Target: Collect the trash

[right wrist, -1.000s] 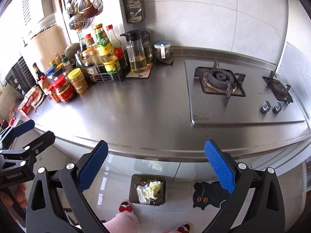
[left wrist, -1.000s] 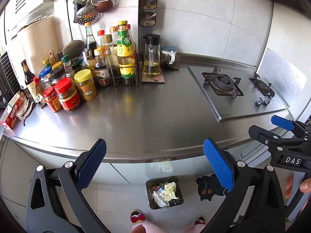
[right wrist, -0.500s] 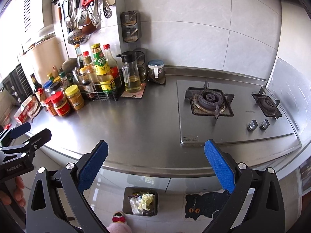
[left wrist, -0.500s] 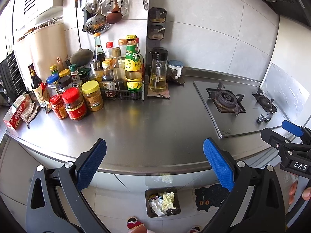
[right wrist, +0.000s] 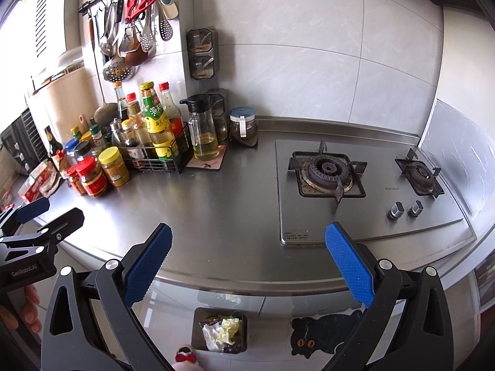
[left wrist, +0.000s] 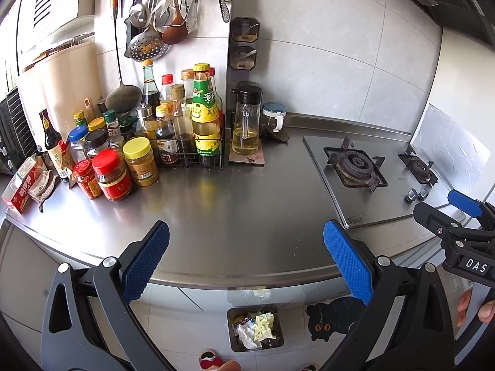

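Blue ribbed pads are seen set wide apart on both tools, with nothing held between them: the left gripper [left wrist: 246,262] and the right gripper [right wrist: 249,262] are both carried empty above the front edge of the steel counter [left wrist: 247,204]. The wide spread is judged to suit a tool either just emptied or made ready for a soft, crumpled thing. Directly below the jaws, on the tiled floor against the cabinet front, a small dark bin [left wrist: 255,327] is found, and crumpled trash [left wrist: 256,329] of white and pale yellow paper is already lying in it; the bin is probably kept there so that scraps can be dropped straight down from the counter edge. No loose scrap can be made out on the bare middle of the counter, so collection looks largely done. Further out, jars and bottles [left wrist: 136,151] are crowded at the left rear, apparently clear of the working space, and a gas hob [right wrist: 365,185] is set into the counter at the right
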Available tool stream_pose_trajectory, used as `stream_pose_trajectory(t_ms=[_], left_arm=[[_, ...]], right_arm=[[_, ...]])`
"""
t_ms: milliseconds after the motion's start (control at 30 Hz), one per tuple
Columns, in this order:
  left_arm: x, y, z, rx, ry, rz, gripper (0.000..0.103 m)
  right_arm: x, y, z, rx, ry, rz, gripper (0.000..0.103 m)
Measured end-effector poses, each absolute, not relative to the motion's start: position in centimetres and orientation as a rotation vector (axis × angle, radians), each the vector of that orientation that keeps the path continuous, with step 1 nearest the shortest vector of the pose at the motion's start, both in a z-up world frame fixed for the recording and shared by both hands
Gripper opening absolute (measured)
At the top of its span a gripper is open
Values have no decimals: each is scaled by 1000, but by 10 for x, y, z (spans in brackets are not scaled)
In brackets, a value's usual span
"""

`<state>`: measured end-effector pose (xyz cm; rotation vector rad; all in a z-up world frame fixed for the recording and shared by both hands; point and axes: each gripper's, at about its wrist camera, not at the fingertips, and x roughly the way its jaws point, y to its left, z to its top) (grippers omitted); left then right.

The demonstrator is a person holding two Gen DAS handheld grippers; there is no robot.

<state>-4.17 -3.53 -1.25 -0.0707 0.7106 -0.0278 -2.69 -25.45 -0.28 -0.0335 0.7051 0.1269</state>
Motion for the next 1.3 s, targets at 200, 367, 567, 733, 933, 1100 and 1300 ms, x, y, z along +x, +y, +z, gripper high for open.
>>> stream_pose_trajectory(t_ms=[200,367,567,733,933,1100,1300], left_arm=[[-39,-36,-15,-71,724,-36,95],[-37,-36,-16,-69,729,-35,95],[-36,-38,-18,-55,735,-31,95],[-35,-38,-18,-56,735,-30,95],[-33,-36,-16,-56,729,-25,95],[-33,-34,-15,-56,727,-21,95],[-34,-34,-14,-57,728,-20,95]], right_arm=[[-25,-255,-3,-36,708,131,100],[-23,-254,-4,-39,710,135,100],[-22,-255,-5,-38,713,136,100],[-22,-253,-5,-44,714,138,100],[-21,-252,-3,-44,708,135,100],[-22,-252,-2,-43,706,134,100],[-22,-253,-1,-43,710,137,100]])
